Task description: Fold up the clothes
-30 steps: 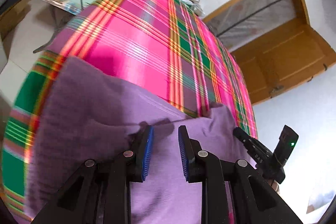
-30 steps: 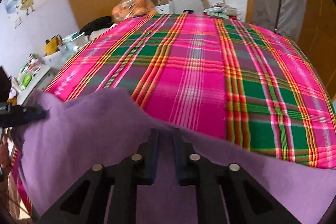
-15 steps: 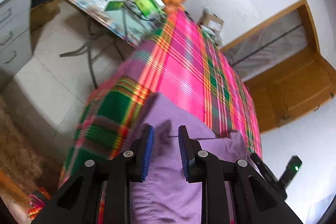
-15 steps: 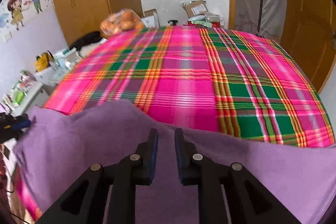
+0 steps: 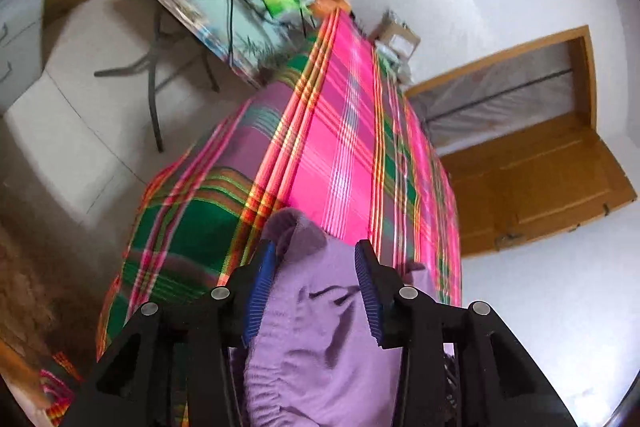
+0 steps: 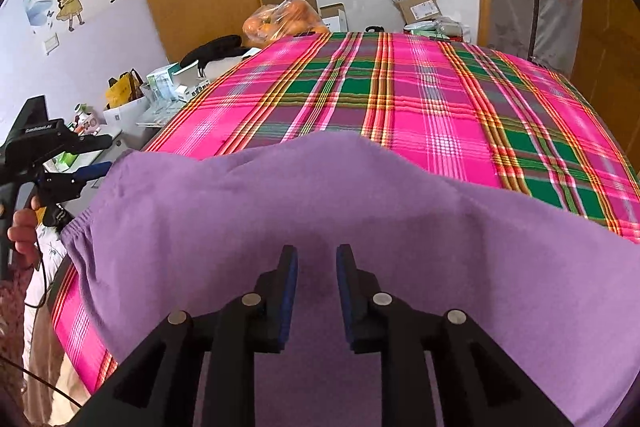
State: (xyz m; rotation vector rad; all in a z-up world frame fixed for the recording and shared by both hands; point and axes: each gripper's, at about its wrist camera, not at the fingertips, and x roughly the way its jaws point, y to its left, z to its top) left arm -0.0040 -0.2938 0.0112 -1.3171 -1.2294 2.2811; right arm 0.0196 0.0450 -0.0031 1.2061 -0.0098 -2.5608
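Right wrist: purple garment [image 6: 360, 211] edges cropped

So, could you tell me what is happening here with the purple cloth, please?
A person holding a claw in each hand is folding a purple garment on a bed covered by a pink plaid blanket. Both claws have just been opening. The left claw stands open at the garment's bunched edge; the right claw is open over its middle. Neither is pinching the cloth now.

- The left gripper [image 5: 316, 259] has just been opening; the purple garment [image 6: 360, 211] lies loose between its jaws.
- The right gripper [image 6: 316, 263] has just been opening too, above the cloth.
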